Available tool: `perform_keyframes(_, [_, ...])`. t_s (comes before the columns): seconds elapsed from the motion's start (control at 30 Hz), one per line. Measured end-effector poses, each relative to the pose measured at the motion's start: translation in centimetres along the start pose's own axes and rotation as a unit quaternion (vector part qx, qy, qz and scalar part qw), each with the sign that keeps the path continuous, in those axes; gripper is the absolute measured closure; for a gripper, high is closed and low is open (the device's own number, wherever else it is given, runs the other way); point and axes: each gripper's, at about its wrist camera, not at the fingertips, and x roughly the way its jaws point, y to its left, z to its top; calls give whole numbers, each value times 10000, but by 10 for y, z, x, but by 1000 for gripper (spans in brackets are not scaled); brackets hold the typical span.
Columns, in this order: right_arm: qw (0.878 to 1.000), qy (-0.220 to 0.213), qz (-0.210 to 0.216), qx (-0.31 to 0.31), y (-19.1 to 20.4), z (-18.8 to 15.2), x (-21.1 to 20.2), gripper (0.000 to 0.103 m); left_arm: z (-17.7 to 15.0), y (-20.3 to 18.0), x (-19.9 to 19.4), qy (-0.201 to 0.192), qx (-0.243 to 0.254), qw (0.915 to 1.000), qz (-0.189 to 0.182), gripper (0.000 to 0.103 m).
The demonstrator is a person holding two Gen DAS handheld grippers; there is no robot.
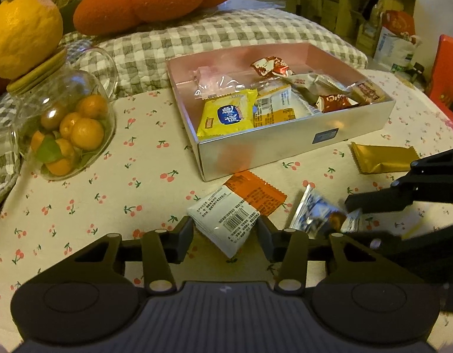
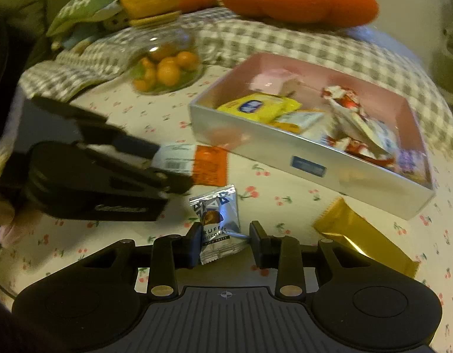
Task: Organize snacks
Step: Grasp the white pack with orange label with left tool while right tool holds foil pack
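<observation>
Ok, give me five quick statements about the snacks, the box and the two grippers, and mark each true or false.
1. The gold packet lies inside the silver box. False: it lies on the tablecloth beside the box.
2. The left gripper has its fingers on either side of the white and orange packet. True.
3. The glass jar holds small orange fruits. True.
4. The right gripper is reaching into the box. False: its fingers flank the truffle chocolate packet on the cloth.
5. The box is empty. False: a yellow packet and other snacks lie inside.
</observation>
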Motion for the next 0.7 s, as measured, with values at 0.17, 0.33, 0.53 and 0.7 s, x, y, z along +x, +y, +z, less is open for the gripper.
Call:
perform_keyframes(0.17, [9991, -48, -1, 424, -18, 4, -9, 70, 0, 2, -3, 46, -72, 9999, -75, 64])
perform_keyframes(0.33, [9969, -81, 92, 779, -31, 8, -18, 70, 1, 3, -9, 39, -198, 9995, -228, 65])
perform_keyframes(0.53, [9928, -269, 214, 1145, -47, 16, -32, 70, 4, 4, -18, -50, -316, 9986, -423, 71])
perform_keyframes(0.7, [9901, -321, 206, 1349, -59, 18, -37, 70, 6, 1, -22, -80, -329, 9979, -545, 73])
